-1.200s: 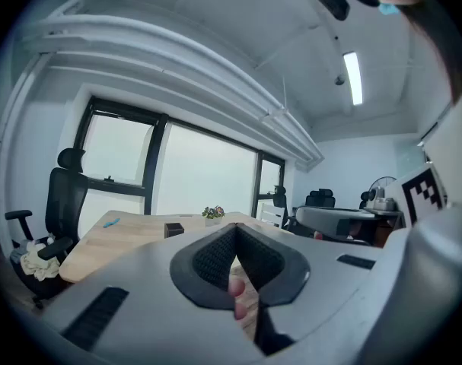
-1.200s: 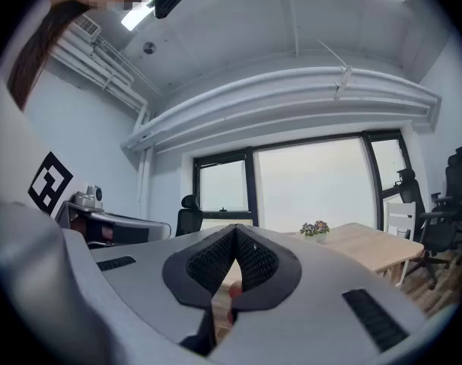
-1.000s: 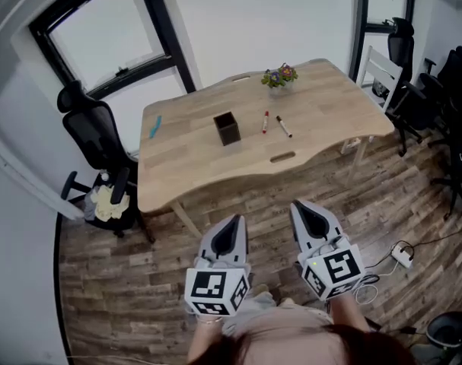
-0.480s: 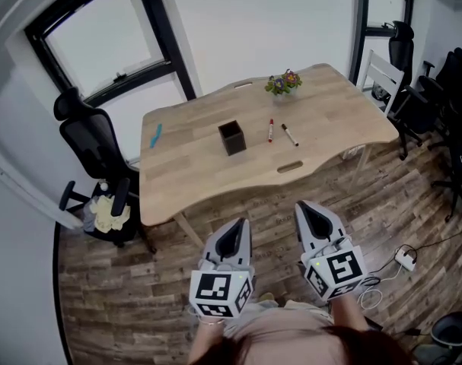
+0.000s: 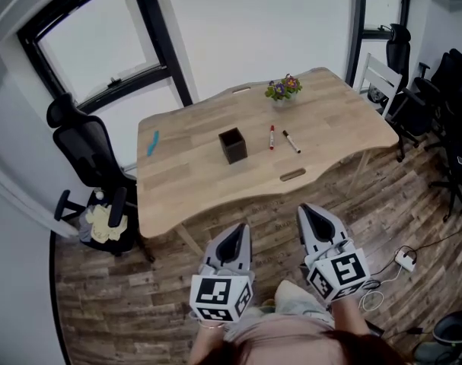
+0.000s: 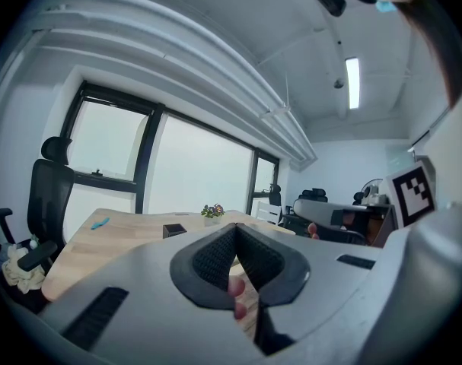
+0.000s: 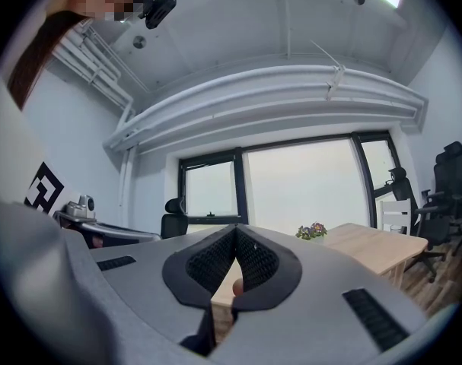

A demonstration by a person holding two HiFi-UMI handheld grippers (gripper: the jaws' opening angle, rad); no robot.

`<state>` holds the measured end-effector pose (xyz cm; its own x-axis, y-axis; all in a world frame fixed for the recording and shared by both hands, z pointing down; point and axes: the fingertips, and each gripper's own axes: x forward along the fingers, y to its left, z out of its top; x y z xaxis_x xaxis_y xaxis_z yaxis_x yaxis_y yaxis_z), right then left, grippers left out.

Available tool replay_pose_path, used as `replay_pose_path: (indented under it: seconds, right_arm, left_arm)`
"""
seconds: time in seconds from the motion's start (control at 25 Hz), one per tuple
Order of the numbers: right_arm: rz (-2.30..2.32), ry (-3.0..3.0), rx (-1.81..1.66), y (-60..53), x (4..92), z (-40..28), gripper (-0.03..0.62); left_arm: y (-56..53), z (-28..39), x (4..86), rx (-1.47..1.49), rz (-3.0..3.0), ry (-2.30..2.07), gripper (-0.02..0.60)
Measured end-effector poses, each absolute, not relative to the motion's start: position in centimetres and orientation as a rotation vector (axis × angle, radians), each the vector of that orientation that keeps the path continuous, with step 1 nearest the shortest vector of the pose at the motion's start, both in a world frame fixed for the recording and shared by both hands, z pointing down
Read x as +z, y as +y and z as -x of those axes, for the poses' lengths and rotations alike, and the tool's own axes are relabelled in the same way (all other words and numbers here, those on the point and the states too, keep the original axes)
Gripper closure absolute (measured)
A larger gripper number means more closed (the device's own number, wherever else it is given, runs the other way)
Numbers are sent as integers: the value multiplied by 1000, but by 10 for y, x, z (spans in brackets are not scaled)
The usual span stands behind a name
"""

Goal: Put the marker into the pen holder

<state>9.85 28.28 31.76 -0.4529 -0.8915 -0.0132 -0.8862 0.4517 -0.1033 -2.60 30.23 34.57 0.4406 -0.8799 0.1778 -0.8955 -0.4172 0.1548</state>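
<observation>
A person stands at the near side of a wooden table (image 5: 186, 179) with a gripper in each hand, both tools held over the plank floor (image 5: 101, 295) and well short of the table's edge. The left gripper (image 5: 236, 233) and the right gripper (image 5: 310, 214) each have their jaws pressed together with nothing between them, as each gripper's own view confirms (image 6: 234, 230) (image 7: 234, 233). Out on the tabletop, a dark square pen holder (image 5: 231, 145) stands upright near the middle. Just to its right lie a red marker (image 5: 272, 137) and, beside that, a black marker (image 5: 291, 141), both flat on the wood and apart from the holder. A small pot of flowers (image 5: 283, 89) sits toward the far edge, a blue object (image 5: 152, 144) lies at the left end, and a black office chair (image 5: 90, 154) stands off the table's left side.
</observation>
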Motion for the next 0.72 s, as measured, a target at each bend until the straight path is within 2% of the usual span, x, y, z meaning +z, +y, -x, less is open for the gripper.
replay_pose_path:
  seconds: [0.72]
  right_arm:
    - [1628, 2608, -143, 182, 334, -113, 600]
  left_arm:
    - [204, 15, 357, 121, -2461, -1534, 581]
